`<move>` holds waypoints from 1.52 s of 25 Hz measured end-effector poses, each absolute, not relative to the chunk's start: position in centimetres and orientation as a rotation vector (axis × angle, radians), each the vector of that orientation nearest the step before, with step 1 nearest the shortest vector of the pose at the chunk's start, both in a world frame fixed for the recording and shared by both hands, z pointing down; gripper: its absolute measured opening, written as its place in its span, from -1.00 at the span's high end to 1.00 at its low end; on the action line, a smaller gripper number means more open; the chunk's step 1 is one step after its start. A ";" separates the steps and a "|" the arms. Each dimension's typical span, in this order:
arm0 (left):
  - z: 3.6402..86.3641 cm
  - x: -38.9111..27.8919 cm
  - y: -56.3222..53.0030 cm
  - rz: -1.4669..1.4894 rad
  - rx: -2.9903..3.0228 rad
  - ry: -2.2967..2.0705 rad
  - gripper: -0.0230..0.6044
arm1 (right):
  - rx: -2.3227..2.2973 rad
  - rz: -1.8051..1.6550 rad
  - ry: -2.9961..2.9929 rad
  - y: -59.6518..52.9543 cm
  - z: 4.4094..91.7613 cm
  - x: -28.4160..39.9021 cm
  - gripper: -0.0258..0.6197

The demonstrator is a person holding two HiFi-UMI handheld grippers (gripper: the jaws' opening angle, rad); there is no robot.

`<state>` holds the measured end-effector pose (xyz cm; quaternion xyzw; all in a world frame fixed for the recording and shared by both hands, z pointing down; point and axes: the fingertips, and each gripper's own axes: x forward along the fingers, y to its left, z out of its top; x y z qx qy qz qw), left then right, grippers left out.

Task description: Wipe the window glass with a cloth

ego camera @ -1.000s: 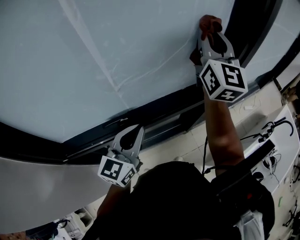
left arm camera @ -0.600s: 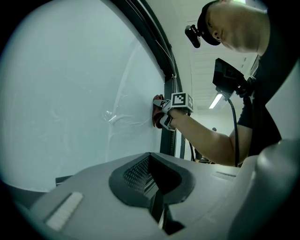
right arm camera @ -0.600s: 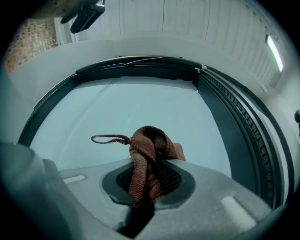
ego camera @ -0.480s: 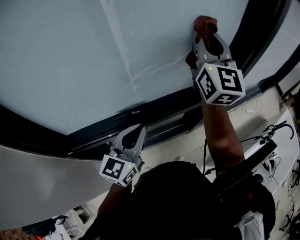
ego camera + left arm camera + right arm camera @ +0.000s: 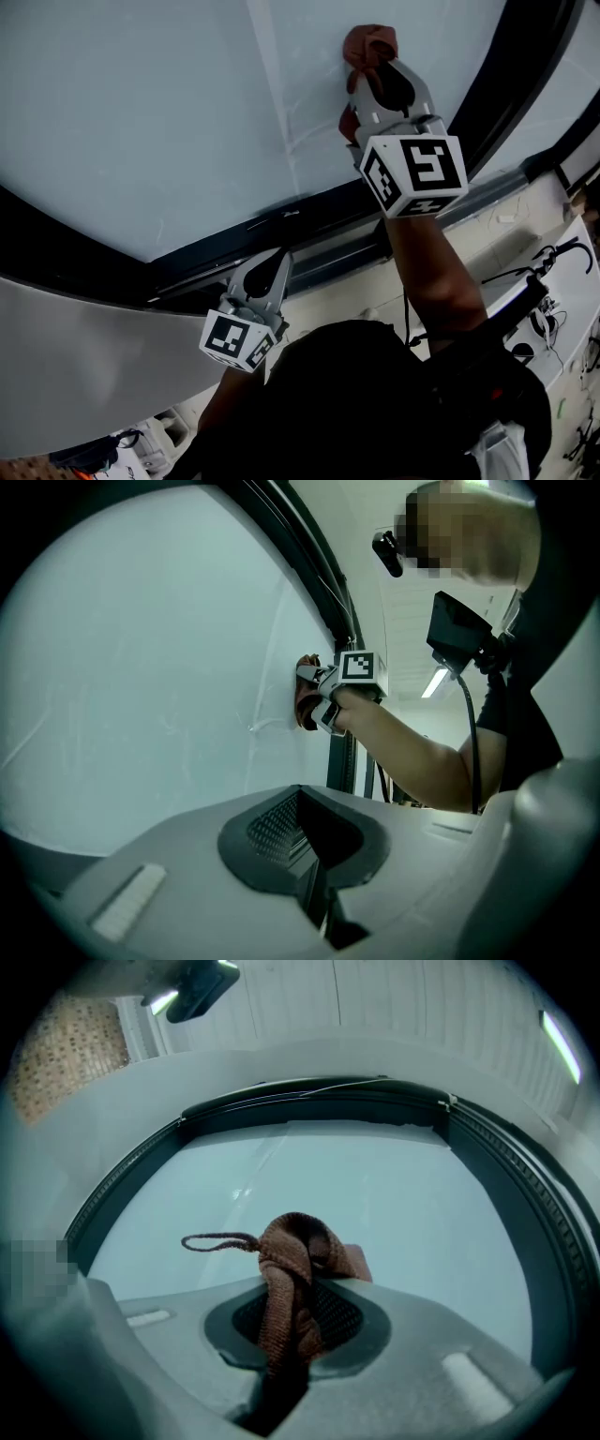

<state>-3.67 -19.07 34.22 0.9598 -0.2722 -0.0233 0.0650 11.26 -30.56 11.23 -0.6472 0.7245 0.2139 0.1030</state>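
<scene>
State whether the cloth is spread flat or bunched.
Bunched: the cloth is a twisted wad clamped in the right gripper, held against the window glass.

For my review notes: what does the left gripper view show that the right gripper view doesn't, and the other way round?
Only the left gripper view: the left gripper, shut and empty, plus the right gripper seen from the side and the person's forearm.
Only the right gripper view: the cloth's thin loop and the bunched fabric running down between the right gripper's jaws.
Both: the brown cloth clamped in the right gripper at the window glass, and the dark window frame.
</scene>
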 end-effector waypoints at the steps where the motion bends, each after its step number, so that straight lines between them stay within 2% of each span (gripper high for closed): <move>1: 34.2 -4.0 -19.0 -0.070 2.897 -0.824 0.87 | -1.895 0.633 2.146 -30.5 11.2 10.4 0.82; 17: 34.8 -9.0 -18.5 -0.056 2.874 -0.874 0.87 | -1.779 0.661 2.200 -30.5 11.3 2.7 0.82; 29: 34.7 -10.3 -18.0 -0.058 2.871 -0.893 0.87 | -1.748 0.614 2.209 -30.6 11.3 1.2 0.82; 38: 34.2 -8.6 -17.5 -0.074 2.891 -0.854 0.87 | -1.631 0.595 2.313 -30.4 11.4 1.3 0.82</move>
